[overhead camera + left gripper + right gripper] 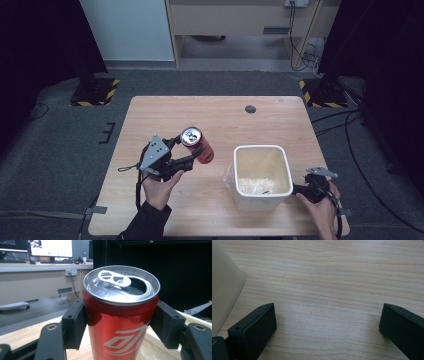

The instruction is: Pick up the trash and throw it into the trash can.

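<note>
A red drink can with an opened silver top is lifted off the table, tilted toward the bin. My left gripper is shut on the can, its two black pads pressing the can's sides just below the rim. A white rectangular bin stands on the table's right half with some pale crumpled material in its bottom. My right gripper rests low at the bin's right side, jaws spread wide over bare wood with nothing between them. The bin's wall shows at the left of the right gripper view.
The wooden table has a small dark round hole cover near its far edge. Grey carpet surrounds the table, with black stand bases and yellow-black tape at the far left and right. A desk with monitors shows behind the can in the left gripper view.
</note>
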Tool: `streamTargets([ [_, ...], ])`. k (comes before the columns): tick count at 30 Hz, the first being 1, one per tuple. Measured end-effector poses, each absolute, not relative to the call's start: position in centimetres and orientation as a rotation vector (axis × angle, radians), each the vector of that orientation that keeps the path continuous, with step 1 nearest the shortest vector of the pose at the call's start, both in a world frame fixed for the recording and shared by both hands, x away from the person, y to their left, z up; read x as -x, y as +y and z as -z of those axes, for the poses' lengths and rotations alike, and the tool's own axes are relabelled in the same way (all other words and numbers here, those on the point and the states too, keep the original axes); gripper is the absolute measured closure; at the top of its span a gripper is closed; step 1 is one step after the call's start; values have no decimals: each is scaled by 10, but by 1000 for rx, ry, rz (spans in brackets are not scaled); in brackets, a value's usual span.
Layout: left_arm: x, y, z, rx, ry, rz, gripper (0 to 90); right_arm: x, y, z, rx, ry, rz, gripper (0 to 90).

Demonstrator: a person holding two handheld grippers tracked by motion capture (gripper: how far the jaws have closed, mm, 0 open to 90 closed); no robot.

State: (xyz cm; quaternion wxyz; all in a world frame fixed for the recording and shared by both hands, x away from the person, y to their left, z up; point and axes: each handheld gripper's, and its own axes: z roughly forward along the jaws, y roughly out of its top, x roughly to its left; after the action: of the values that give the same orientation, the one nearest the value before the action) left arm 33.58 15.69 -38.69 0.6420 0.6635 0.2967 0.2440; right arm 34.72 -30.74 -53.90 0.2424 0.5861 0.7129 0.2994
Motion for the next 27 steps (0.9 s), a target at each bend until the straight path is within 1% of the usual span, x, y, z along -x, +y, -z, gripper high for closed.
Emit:
streamTargets([
  [16, -317, 144, 368, -1453, 580, -526, 334, -347, -307, 539, -1605, 1948, -819, 14],
  [27, -313, 129, 361, -1442, 529, -504, 334, -347, -307, 539, -1605, 1948, -819, 14],
])
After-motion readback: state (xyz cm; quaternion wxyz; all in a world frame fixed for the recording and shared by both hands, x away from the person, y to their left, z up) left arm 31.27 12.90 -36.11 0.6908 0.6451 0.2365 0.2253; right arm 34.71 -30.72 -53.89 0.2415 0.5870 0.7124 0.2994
